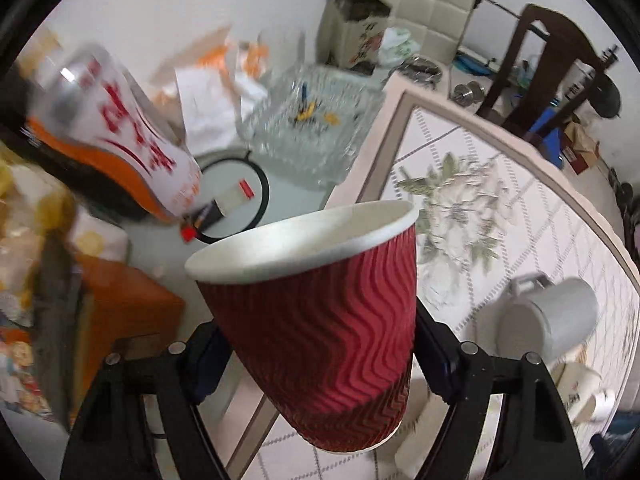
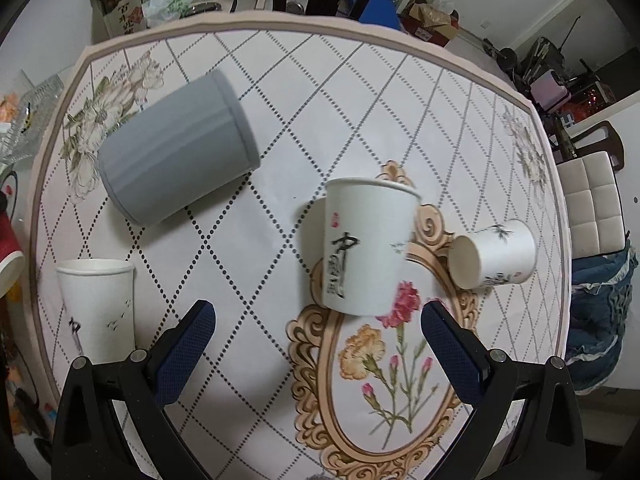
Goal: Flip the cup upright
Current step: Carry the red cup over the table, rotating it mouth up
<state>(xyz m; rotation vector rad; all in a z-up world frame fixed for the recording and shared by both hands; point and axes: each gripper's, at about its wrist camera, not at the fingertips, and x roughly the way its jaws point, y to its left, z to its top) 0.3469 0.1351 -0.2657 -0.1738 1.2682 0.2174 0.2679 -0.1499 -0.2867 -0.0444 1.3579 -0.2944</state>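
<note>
My left gripper (image 1: pixel 316 356) is shut on a red ripple paper cup (image 1: pixel 320 320), held in the air with its white rim up and tilted; it also shows at the left edge of the right wrist view (image 2: pixel 8 244). My right gripper (image 2: pixel 318 334) is open and empty above the table. Just beyond it a white paper cup with black writing (image 2: pixel 366 248) stands rim up. A second white cup (image 2: pixel 494 254) lies on its side to the right. A third white cup (image 2: pixel 98 308) stands upright at the left. A grey cup (image 2: pixel 176 152) lies on its side.
The round table (image 2: pixel 280 80) has a floral diamond-pattern cloth. Past its left edge are a glass tray (image 1: pixel 308 128), an orange-and-white bag (image 1: pixel 116 136), boxes and clutter. Chairs (image 2: pixel 592 192) and a dark wooden frame (image 1: pixel 556 64) stand around it.
</note>
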